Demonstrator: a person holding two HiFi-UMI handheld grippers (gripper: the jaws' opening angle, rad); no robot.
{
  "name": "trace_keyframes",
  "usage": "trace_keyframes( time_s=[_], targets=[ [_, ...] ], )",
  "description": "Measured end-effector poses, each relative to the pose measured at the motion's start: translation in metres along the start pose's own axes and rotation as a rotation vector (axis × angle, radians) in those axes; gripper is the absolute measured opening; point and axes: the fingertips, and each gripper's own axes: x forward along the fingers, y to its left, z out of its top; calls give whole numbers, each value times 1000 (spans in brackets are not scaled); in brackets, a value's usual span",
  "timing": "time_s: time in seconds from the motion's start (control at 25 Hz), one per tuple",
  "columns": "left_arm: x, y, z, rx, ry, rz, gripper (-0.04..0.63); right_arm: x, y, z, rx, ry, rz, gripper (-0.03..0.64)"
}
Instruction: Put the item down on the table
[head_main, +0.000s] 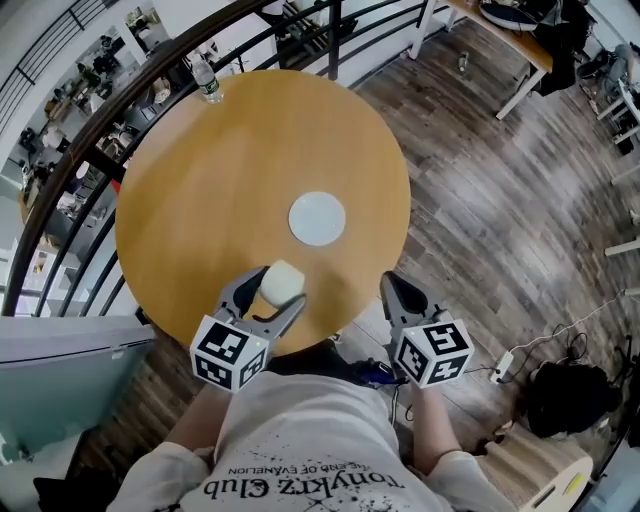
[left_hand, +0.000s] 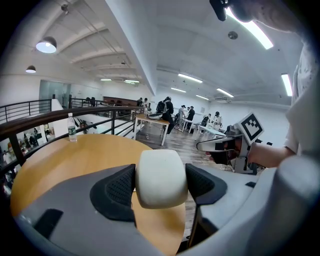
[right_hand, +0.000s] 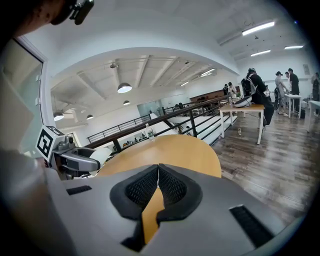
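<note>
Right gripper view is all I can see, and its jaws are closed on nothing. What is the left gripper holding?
Observer: The left gripper is clamped on a white rounded block, one jaw on each side.
Operator: Is it down on the table?
Observer: It seems not. In the left gripper view the table shows beneath the block, which hangs over the edge nearest the person.
Operator: Is anything in the way?
Observer: A white disc lies near the table's middle, just beyond the block and apart from it.
</note>
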Motion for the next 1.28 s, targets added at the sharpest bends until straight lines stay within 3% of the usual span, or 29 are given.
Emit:
trace_keyframes(
  time_s=[0.48, 0.92, 1.28],
  targets=[
    [22, 35, 5, 20, 40, -23, 322, 27, -4, 1, 1, 28, -46, 26],
    [76, 75, -6, 42, 84, -35, 322, 77, -22, -7, -1, 47, -59, 25],
    [129, 122, -44, 34, 123, -48, 322, 133, -34, -42, 1, 92, -69, 25]
  ],
)
